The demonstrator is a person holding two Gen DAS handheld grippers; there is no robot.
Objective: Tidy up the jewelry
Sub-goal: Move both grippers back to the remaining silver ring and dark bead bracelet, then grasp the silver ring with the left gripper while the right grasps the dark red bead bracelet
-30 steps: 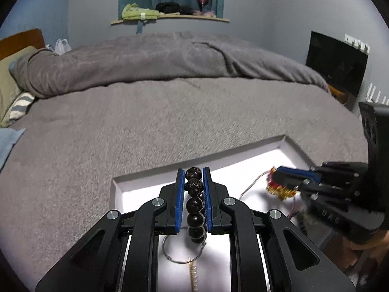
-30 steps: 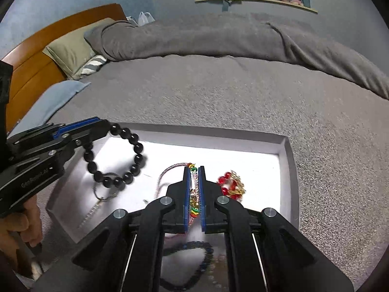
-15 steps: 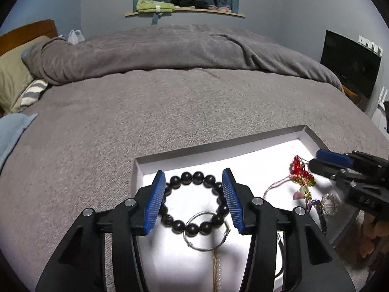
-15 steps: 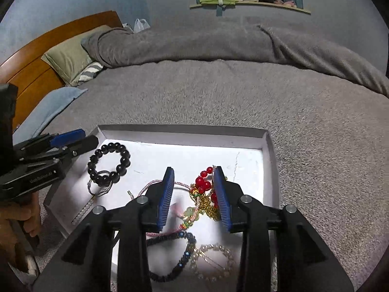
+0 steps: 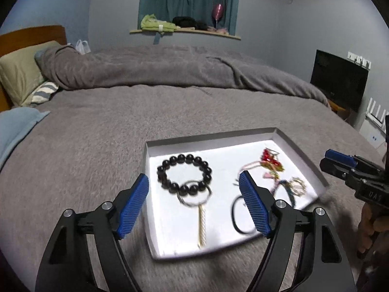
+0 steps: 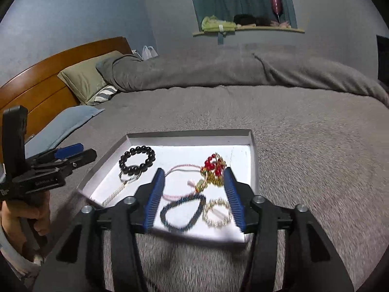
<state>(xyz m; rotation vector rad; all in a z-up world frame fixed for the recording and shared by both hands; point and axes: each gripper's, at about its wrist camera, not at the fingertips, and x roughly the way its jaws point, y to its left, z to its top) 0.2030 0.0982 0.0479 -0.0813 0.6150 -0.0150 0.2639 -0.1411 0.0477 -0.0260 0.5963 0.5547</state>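
Observation:
A shallow white tray point(image 5: 299, 153) point(image 6: 252, 160) lies on the grey bed. A black bead bracelet point(image 5: 184, 175) point(image 6: 137, 158) rests in its left part, over a thin metal ring point(image 5: 193, 198) and a pale chain point(image 5: 201, 226). A red and gold piece point(image 5: 269, 160) point(image 6: 214, 168), a dark blue bracelet point(image 6: 182, 215) and a gold ring bracelet point(image 6: 217, 213) lie on the right. My left gripper point(image 5: 194, 203) is open and empty, held above the tray's near left. My right gripper point(image 6: 195, 196) is open and empty above the tray's near right.
The grey blanket point(image 5: 170, 112) covers the bed all around the tray. Pillows point(image 5: 22, 73) and a wooden headboard point(image 6: 48, 80) are at the far left. A black screen point(image 5: 338, 80) stands at the right. A shelf point(image 5: 184, 30) with clothes is on the far wall.
Both grippers opened, let go of the black bracelet and the red and gold piece into the tray, and drew back and up from it.

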